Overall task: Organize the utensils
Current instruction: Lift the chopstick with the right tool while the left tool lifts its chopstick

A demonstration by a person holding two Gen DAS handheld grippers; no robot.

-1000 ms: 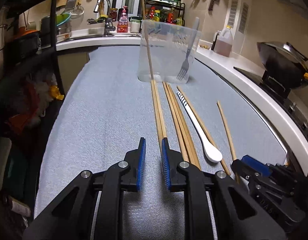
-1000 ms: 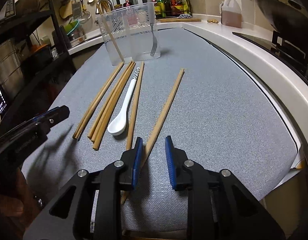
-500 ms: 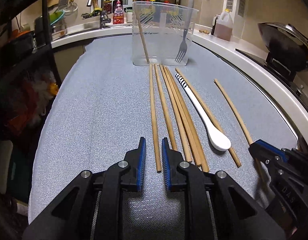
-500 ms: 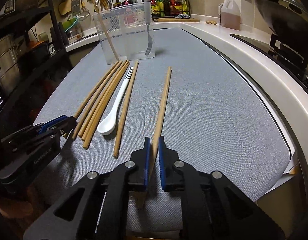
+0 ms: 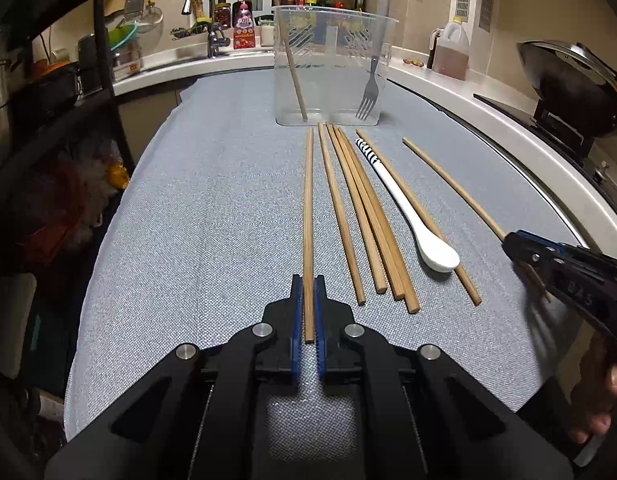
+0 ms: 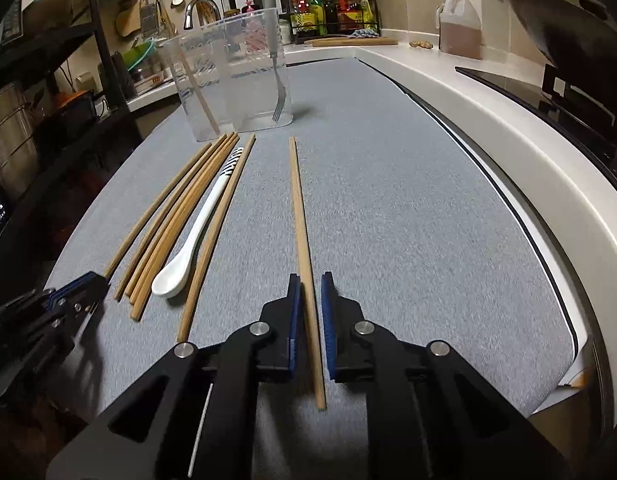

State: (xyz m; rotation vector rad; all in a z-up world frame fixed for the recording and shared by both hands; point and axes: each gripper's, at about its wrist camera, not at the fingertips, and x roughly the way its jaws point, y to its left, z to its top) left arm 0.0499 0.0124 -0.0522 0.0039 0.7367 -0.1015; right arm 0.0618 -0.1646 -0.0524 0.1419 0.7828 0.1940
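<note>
Left gripper (image 5: 307, 292) closed on leftmost chopstick (image 5: 308, 208) near its close end; long axis straight ahead along the fingers, far tip toward clear container (image 5: 334, 60) at back of worktop (image 5: 212, 220). Right gripper (image 6: 309, 292) around separate chopstick (image 6: 298, 208), same axis, but small gap at right pad, so fingers not fully shut (probably mid-close). Each arm nearest to own stick. Other chopsticks (image 5: 364, 216) and white spoon (image 5: 412, 216) lie between. In container already: fork (image 5: 369, 92) + one stick (image 5: 292, 68). Right fingertips in left view blurred; stick end hidden there. Lift off worktop cannot be told.
</note>
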